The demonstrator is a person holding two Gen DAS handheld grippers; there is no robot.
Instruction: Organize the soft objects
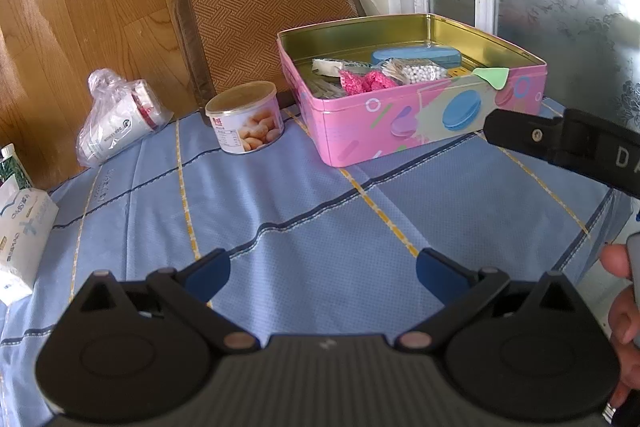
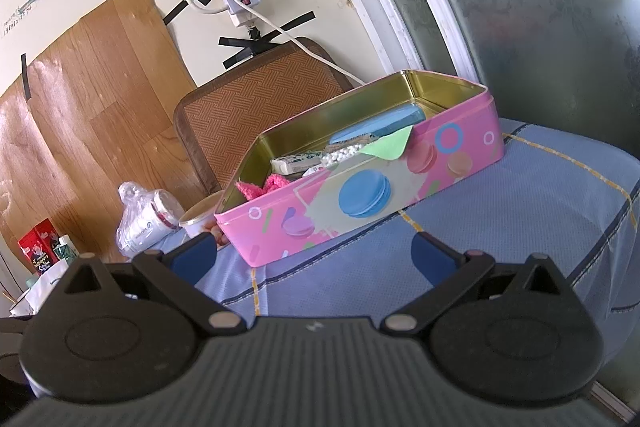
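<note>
1. The left gripper (image 1: 323, 273) has its blue-padded fingers (image 1: 208, 273) spread wide with nothing between them; they hang above bare blue checked tablecloth (image 1: 304, 195).
2. The right gripper (image 2: 314, 259) likewise has its fingers (image 2: 432, 259) spread wide and empty, above the tablecloth's near edge.
3. In the left wrist view, part of the right gripper's black body enters at 3 o'clock, just in front of the tin's near corner; whether it touches the tin cannot be told.
4. The pink macaron-print tin (image 1: 400, 123) stands open on the cloth at 1 o'clock in the left wrist view, and at 12 o'clock, close ahead, in the right wrist view.
5. Inside the tin: a pink knitted cloth (image 1: 366, 81) toward the left near wall, a bag of small white beads (image 1: 418, 73) beside it, a white wrapped packet (image 1: 326, 65) behind, and a blue oblong case (image 1: 416, 55) at the back.
6. A pale green sheet (image 1: 494, 75) lies draped over the tin's near rim, hanging partly outside.
7. A round snack can (image 1: 245, 118) stands just left of the tin, at 11 o'clock.
8. A plastic bag of paper cups (image 1: 116, 123) lies at 10 o'clock, well apart from the tin.
9. A tissue pack (image 1: 22, 235) sits at 9 o'clock at the table's edge.
10. A woven-backed chair (image 1: 260, 15) stands behind the table at 12 o'clock.
</note>
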